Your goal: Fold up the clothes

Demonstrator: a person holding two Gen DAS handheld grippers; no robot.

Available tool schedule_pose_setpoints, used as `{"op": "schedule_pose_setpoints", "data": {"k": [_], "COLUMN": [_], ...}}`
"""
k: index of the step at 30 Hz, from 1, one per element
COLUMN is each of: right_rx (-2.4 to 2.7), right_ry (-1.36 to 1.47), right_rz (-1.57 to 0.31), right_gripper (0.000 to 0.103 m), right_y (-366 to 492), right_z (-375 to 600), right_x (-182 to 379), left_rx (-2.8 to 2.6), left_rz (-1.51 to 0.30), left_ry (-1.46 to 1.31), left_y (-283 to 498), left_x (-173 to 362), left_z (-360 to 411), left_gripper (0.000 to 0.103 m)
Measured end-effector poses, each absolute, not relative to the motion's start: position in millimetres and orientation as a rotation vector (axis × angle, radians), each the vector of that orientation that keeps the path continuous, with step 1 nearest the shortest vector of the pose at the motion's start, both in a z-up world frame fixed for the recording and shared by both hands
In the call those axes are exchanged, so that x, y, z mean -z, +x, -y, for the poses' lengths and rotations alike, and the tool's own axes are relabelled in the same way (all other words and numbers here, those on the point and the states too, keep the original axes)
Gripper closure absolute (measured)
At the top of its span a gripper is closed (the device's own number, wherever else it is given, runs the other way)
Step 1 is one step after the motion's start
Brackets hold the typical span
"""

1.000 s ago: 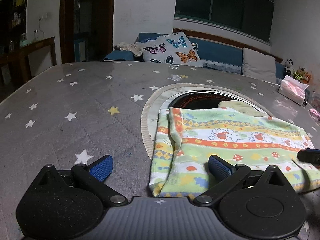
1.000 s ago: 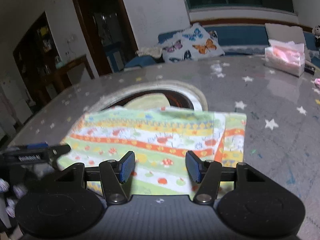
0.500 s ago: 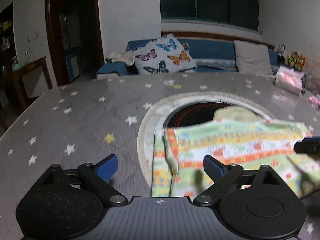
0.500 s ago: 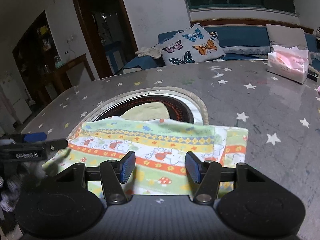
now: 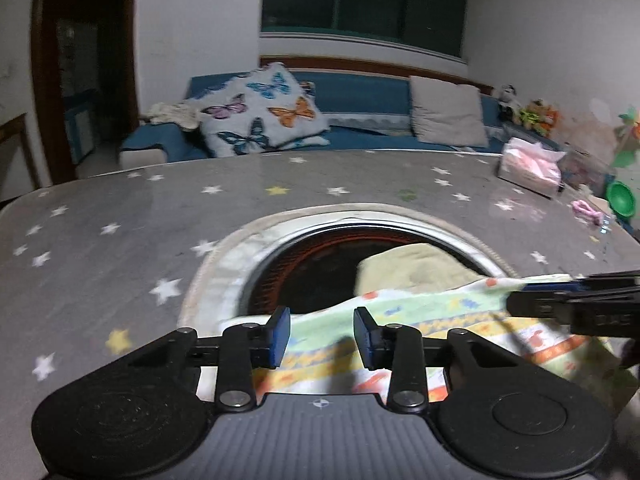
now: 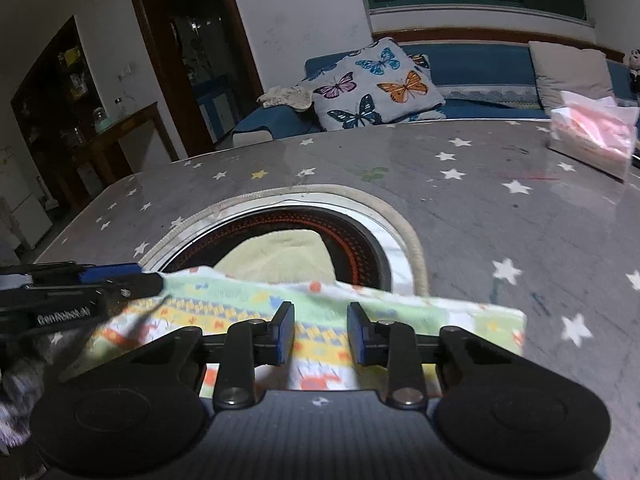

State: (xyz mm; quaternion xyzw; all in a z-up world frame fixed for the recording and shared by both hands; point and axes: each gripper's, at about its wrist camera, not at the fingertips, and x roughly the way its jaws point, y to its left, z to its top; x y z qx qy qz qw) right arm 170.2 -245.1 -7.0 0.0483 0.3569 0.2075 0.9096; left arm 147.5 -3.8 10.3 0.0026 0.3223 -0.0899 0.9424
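A folded cloth (image 5: 440,320) (image 6: 360,312) with green, yellow and orange bands lies on the grey star-print table (image 5: 120,248), its far edge over a round recess (image 5: 320,256). My left gripper (image 5: 322,334) hovers over the cloth's far left edge with its jaws closing. The cloth shows in the gap and the pads stand apart from it. My right gripper (image 6: 320,330) is over the far edge further right, also closing, with a gap still showing. Each gripper appears side-on in the other's view: the right gripper (image 5: 560,300), the left gripper (image 6: 100,284).
A pale yellow cloth (image 6: 280,256) lies inside the dark recess with red rings. A pink tissue pack (image 6: 592,136) stands at the table's far right, with a green bowl (image 5: 620,200) near it. Behind the table is a blue sofa with a butterfly cushion (image 5: 260,108).
Both grippers have moved forward over the patterned cloth to its far edge. Both pairs of jaws have narrowed, the left from wide open.
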Motion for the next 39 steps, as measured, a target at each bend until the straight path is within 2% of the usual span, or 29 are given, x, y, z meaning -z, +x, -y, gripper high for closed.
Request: {"op": "schedule_pose_setpoints", "data": {"k": [1,5,10,18,20,21,22,28,39], "right_rx": [-0.428,-0.411,-0.390,-0.533,-0.570,-0.588,-0.598,-0.641,-0.717], "right_ry": [0.094,0.080,0.084,-0.016,-0.042,-0.055,-0.069,-0.186,-0.245], "right_rz": [-0.738,-0.761,-0.770,-0.751,-0.748,-0.746,-0.743,-0.727,-0.705], "right_gripper": [0.077,0.077,0.078,0.077,0.076,0.073,0.068,0.062,0.062], "right_y": [174.3,190.8,196.9,152.0,135.8,127.8,121.6,89.2,67.4], "right_z": [241.6,232.3,233.4,219.3,213.2,210.1,207.1,188.9,166.0], "right_x": [8.5,19.0,19.0,-0.6,-1.5,-1.9,-1.4,4.8,-2.9], "left_rx": [0.201,0.245,0.254,0.256,0.253,0.243,0.234,0.153,0.101], "left_rz": [-0.659,-0.686,-0.686,-0.652,-0.641,-0.636,-0.630,-0.654,-0.648], "left_ry": [0.014,0.041,0.063,0.065,0.083,0.094,0.106,0.108,-0.031], "left_y": [152.0,171.0,180.2,143.1,127.5,119.6,110.7,68.9,31.7], "left_x": [-9.0,1.9,9.1,-9.4,-11.8,-11.6,-10.5,4.5,2.2], "left_z": [8.9,24.0,27.7,13.5,10.8,9.7,7.9,-10.8,-44.6], "left_gripper": [0.072,0.082,0.081,0.076,0.061,0.060,0.060,0.058,0.056]}}
